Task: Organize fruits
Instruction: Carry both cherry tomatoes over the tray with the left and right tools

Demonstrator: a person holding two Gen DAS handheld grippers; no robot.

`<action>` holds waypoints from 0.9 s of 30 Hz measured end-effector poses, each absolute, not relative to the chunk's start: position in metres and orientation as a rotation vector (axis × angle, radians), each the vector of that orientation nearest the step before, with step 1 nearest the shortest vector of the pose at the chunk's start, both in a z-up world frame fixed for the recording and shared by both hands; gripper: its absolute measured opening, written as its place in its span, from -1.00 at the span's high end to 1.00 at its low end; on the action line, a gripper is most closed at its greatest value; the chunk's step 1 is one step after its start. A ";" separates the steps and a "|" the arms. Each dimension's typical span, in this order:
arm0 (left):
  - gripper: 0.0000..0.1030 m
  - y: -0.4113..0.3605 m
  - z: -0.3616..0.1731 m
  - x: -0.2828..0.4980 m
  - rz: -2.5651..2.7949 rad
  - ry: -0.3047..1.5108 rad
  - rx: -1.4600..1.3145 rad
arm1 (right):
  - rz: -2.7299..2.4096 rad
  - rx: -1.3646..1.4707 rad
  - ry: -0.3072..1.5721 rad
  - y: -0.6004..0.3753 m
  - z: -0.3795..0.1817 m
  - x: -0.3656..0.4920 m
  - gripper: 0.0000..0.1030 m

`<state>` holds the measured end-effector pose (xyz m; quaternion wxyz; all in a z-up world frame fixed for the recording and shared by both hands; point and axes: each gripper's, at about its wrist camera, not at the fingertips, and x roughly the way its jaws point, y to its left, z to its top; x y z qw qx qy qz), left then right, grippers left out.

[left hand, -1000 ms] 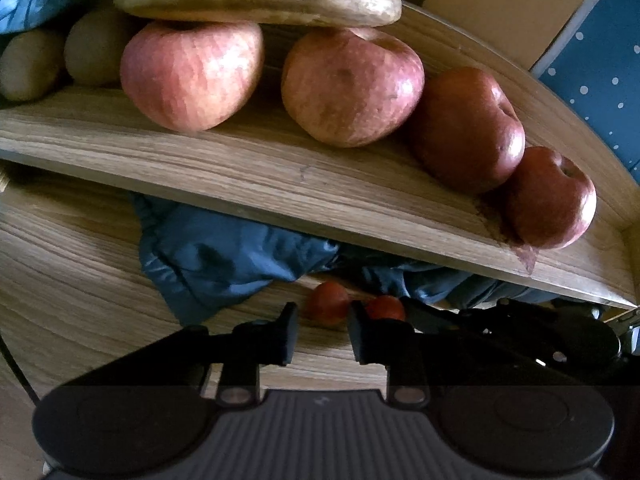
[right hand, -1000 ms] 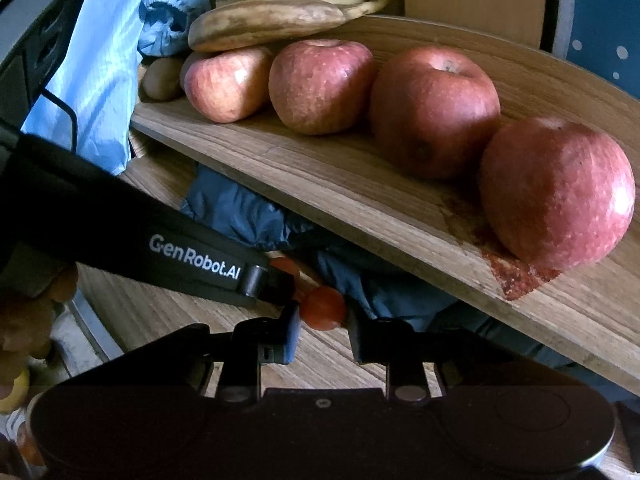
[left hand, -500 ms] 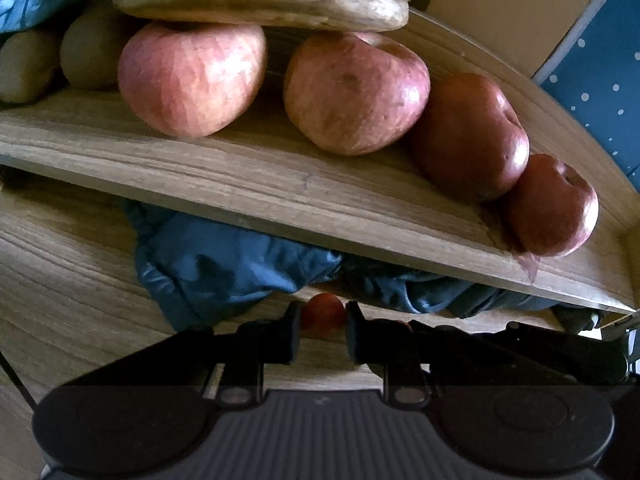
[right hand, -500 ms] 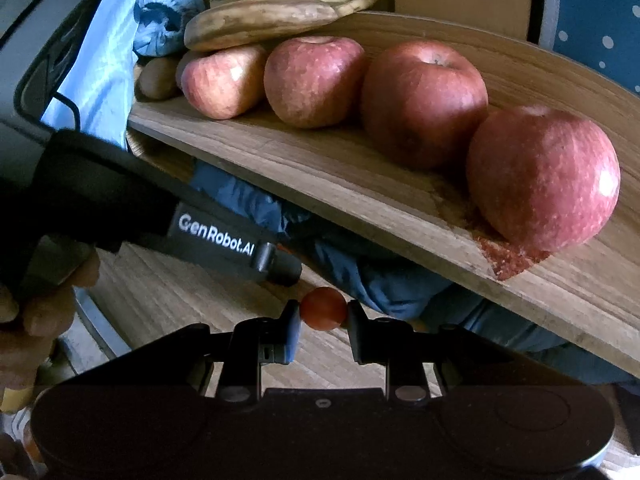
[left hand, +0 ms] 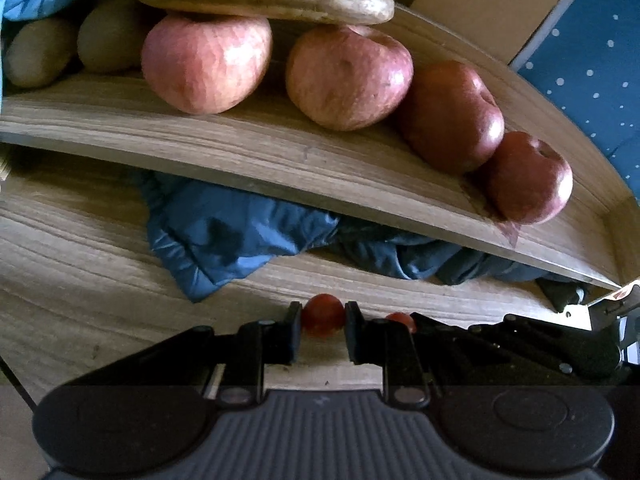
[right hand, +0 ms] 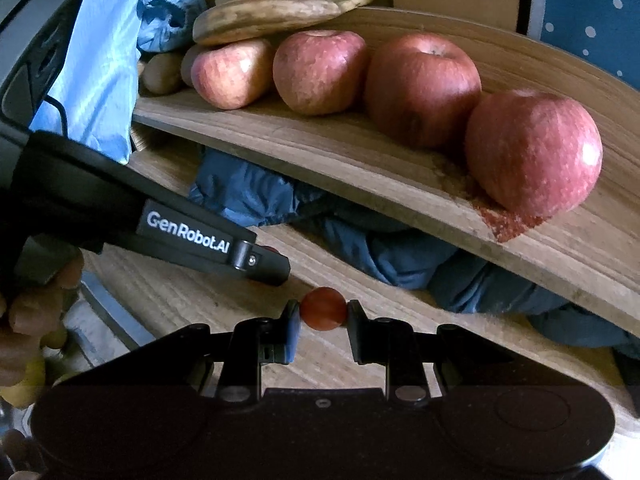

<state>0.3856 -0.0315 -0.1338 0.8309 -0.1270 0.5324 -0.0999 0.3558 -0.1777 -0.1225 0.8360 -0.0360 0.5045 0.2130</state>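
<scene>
My left gripper is shut on a small red cherry tomato just above the lower wooden shelf. My right gripper is shut on a second cherry tomato, which also shows in the left wrist view beside my left fingers. The left gripper's body crosses the right wrist view at the left. Several red apples stand in a row on the upper wooden shelf, with bananas over them.
Crumpled dark blue cloth lies on the lower shelf under the upper board. Kiwis sit at the upper shelf's left end. Light blue plastic hangs at the left. A reddish stain marks the board under the rightmost apple.
Both grippers have pulled back and risen slightly, each with its tomato between the fingers. The left closed on its tomato, which lay loose a second ago.
</scene>
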 end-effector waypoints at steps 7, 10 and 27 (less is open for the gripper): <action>0.53 -0.028 -0.120 0.376 -0.225 1.111 -0.262 | 0.434 -0.078 1.049 -0.174 -0.108 0.343 0.49; 0.53 -0.026 -0.115 0.370 -0.236 1.104 -0.258 | 0.421 -0.075 1.039 -0.173 -0.101 0.338 0.49; 0.53 0.003 -0.096 0.335 -0.286 1.078 -0.224 | 0.358 -0.050 1.011 -0.151 -0.078 0.295 0.49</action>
